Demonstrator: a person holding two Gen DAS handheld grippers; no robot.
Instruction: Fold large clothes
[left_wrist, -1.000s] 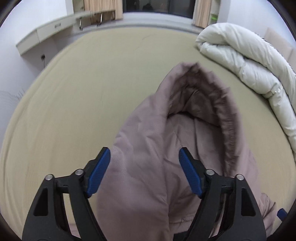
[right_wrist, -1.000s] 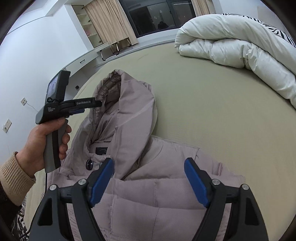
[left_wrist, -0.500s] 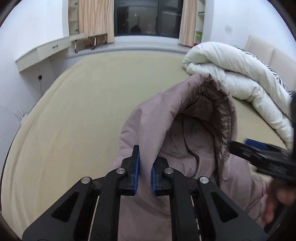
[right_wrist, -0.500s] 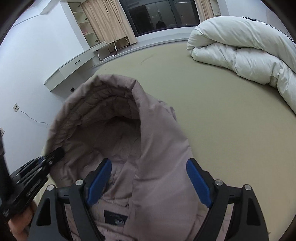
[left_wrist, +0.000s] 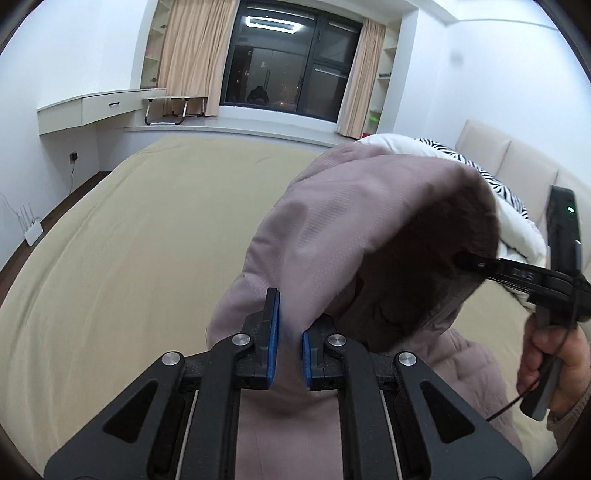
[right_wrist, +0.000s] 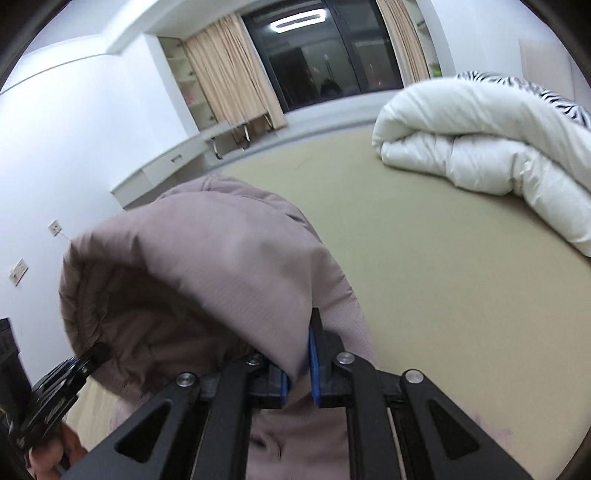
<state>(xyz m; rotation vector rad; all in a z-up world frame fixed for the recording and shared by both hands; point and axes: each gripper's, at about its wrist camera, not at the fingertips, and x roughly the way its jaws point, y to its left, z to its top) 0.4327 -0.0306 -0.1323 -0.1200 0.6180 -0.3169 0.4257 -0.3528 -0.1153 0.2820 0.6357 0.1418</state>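
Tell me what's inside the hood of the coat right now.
Inside the hood only its own darker lining shows, in shadow. The right gripper and left gripper pinch its two sides, holding it open. Its deepest part and the collar below are hidden by fabric folds.

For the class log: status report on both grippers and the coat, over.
Left gripper and right gripper shut on hood. Coat lifted off bed. Duvet clear.

Bare bed sheet lies open from nine to twelve o'clock. A raised hood blocks centre. A rolled duvet crowds two o'clock.
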